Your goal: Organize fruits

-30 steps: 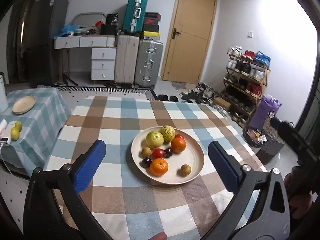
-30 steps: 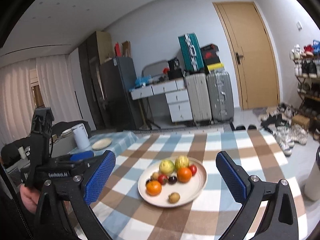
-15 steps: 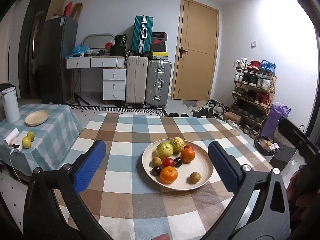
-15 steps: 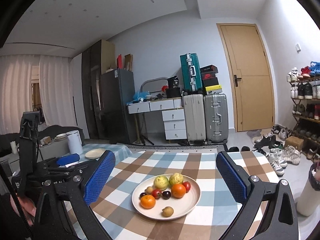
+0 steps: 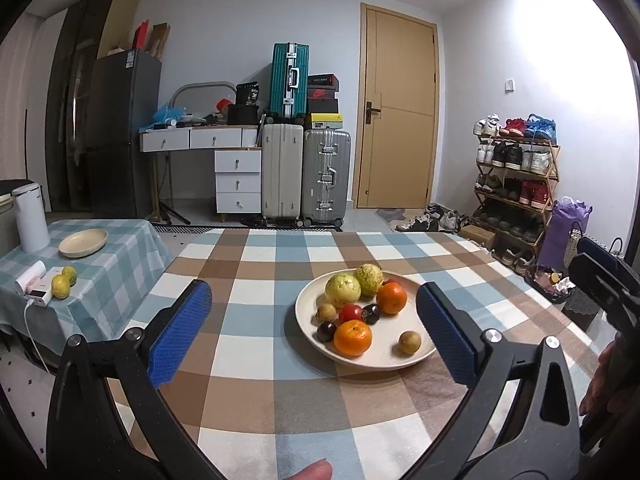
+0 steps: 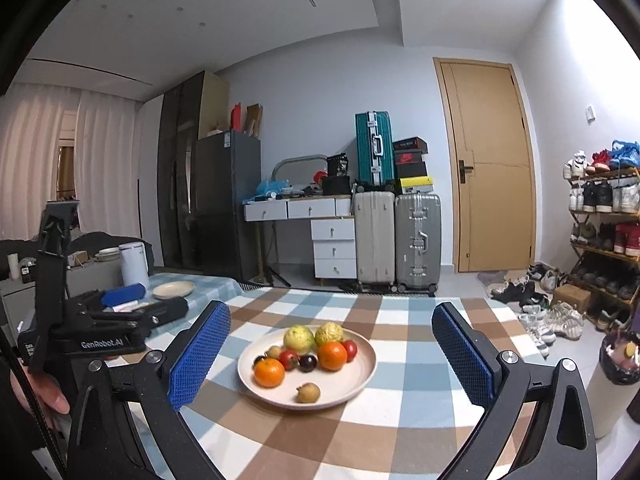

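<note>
Both grippers hover with jaws spread wide and empty: the left gripper (image 5: 314,330) and right gripper (image 6: 332,356) each frame the round cream plate (image 5: 424,354) of mixed fruit, ahead on the checked-cloth bench (image 5: 256,276); two small dark fruits, perhaps plums.

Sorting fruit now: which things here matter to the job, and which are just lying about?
Job: full plate, its two oranges, two guavas, empty plate, side-table fruits, left claw, right claw, both open.

Lying about: kettle, suitcases, shoe rack.
</note>
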Action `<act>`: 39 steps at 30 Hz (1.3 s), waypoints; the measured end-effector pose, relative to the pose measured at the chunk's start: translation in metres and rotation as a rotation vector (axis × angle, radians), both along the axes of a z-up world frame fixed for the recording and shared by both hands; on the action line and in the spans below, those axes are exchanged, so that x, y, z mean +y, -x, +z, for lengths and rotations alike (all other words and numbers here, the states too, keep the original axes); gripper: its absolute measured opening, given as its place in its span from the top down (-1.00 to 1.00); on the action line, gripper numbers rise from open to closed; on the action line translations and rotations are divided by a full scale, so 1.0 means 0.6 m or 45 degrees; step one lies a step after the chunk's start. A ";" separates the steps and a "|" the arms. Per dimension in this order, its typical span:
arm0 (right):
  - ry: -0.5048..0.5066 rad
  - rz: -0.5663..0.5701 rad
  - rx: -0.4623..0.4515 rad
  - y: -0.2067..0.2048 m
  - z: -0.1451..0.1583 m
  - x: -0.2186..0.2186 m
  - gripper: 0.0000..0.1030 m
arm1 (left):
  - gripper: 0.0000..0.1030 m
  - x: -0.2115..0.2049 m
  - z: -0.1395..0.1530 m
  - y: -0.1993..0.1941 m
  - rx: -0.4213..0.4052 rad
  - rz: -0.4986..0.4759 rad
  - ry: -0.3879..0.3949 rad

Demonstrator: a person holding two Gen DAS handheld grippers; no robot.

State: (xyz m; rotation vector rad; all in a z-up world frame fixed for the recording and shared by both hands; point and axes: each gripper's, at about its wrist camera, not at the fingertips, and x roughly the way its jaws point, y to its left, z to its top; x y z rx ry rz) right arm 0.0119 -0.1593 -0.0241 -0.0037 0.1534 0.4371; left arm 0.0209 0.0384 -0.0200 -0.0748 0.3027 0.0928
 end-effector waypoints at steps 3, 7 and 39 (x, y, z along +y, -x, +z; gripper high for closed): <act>-0.010 -0.015 0.029 -0.008 -0.016 -0.008 -1.00 | -0.98 0.004 -0.018 -0.006 0.014 0.008 -0.013; 0.006 -0.026 0.058 -0.016 -0.029 -0.008 -1.00 | -0.98 0.010 -0.035 -0.007 0.017 0.022 -0.022; 0.150 -0.034 0.177 -0.041 -0.065 0.018 -1.00 | -0.98 0.019 -0.063 -0.015 0.020 0.014 -0.052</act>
